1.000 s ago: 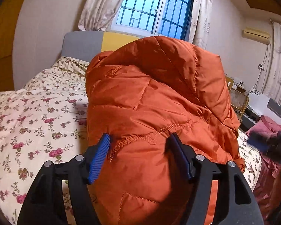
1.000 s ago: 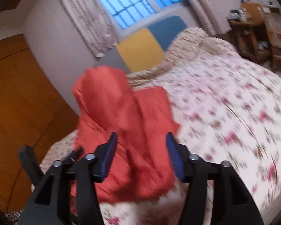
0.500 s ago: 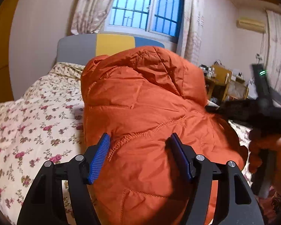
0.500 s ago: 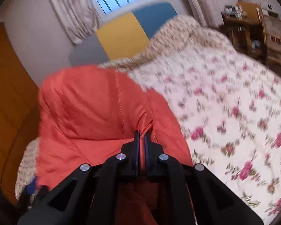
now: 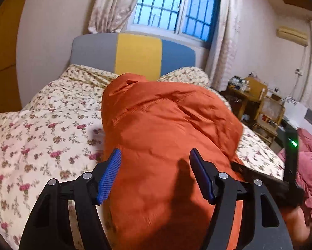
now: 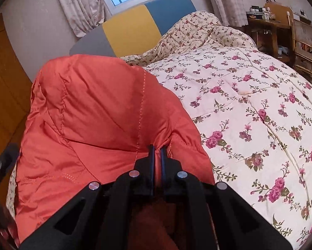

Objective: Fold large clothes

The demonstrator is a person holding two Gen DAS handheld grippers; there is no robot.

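Orange padded jacket (image 5: 166,137) lies bunched on the floral quilt (image 6: 249,104). My right gripper (image 6: 157,156) pinches a fold of its edge; my left gripper (image 5: 156,173), fingers spread, straddles the bulk. Best: left pins, right draws flat.

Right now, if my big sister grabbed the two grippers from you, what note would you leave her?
Right gripper: shut on a fold of the orange jacket, near its right-hand edge.
Left gripper: open, fingers on either side of the jacket, not pinching it.
Jacket: bunched in a puffy heap on the floral quilt, toward the bed's left side, below the headboard.
Done: one grip taken, nothing more that shows.
Left: the jacket is not folded flat yet. I would probably close the left gripper on fabric too, then spread and fold it.
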